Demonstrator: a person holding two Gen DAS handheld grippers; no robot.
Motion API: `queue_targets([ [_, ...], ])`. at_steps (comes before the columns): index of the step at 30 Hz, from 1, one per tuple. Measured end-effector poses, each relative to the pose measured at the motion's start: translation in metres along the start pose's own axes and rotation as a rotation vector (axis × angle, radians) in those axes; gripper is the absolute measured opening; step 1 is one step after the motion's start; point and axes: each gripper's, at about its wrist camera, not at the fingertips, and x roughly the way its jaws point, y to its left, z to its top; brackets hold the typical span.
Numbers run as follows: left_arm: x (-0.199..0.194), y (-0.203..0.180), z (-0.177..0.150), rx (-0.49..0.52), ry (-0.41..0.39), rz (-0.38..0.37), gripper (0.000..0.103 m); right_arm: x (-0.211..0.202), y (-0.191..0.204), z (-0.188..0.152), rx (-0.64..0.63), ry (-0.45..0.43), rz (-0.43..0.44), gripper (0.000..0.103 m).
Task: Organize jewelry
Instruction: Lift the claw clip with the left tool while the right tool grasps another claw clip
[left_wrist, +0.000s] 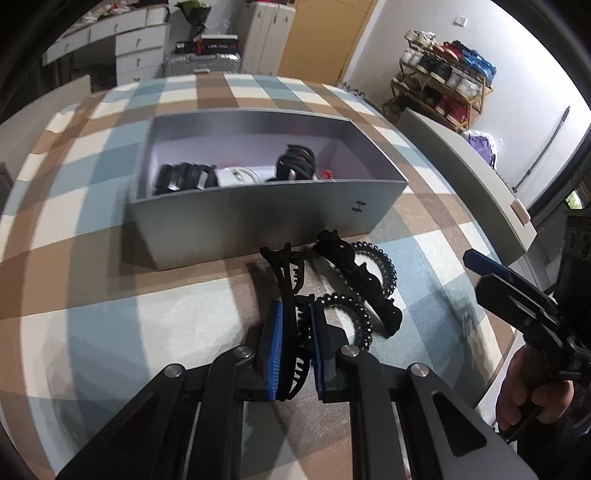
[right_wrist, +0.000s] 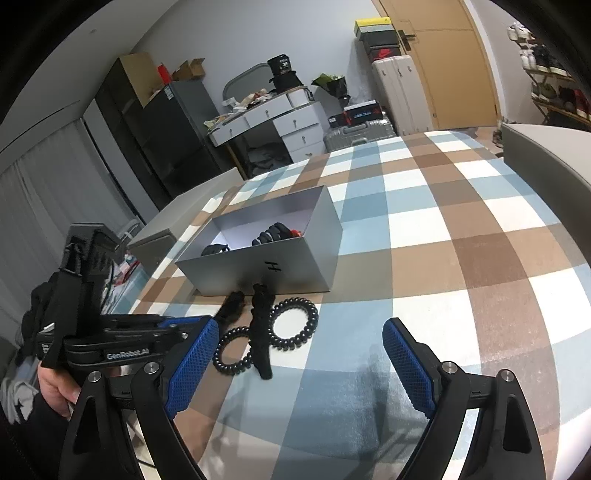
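Observation:
My left gripper (left_wrist: 296, 347) is shut on a black hair claw clip (left_wrist: 291, 295), low over the checked cloth in front of the grey box (left_wrist: 258, 218). A second black claw clip (left_wrist: 354, 280) and two black spiral hair ties (left_wrist: 347, 314) (left_wrist: 380, 266) lie just right of it. The box holds black hair ties (left_wrist: 184, 177), a white item (left_wrist: 236, 175) and a black coil (left_wrist: 297, 160). My right gripper (right_wrist: 297, 365) is open and empty, above the cloth before the clip (right_wrist: 260, 328) and ties (right_wrist: 293, 323).
The box (right_wrist: 288, 266) sits mid-table on a blue, brown and white checked cloth (right_wrist: 443, 236). A grey lid-like panel (left_wrist: 465, 173) lies along the table's right edge. Drawers, suitcases and a shoe rack (left_wrist: 443, 77) stand beyond the table.

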Motion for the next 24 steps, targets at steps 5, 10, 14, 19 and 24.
queue_targets([
  [5,-0.021,0.007,-0.008,-0.005,-0.053,0.041,0.009,0.017,0.014,0.002,-0.051,0.053,0.006,0.09],
  [10,-0.035,0.013,-0.014,-0.013,-0.098,0.066,0.009,0.041,0.031,0.0,-0.113,0.119,0.015,0.081],
  [14,-0.041,0.02,-0.016,-0.037,-0.126,0.068,0.009,0.058,0.039,0.0,-0.128,0.169,0.009,0.076],
  [19,-0.041,0.025,-0.016,-0.051,-0.136,0.071,0.009,0.067,0.043,0.001,-0.155,0.181,-0.014,0.063],
  [24,-0.042,0.027,-0.019,-0.058,-0.137,0.062,0.009,0.076,0.044,-0.001,-0.164,0.225,-0.037,0.03],
])
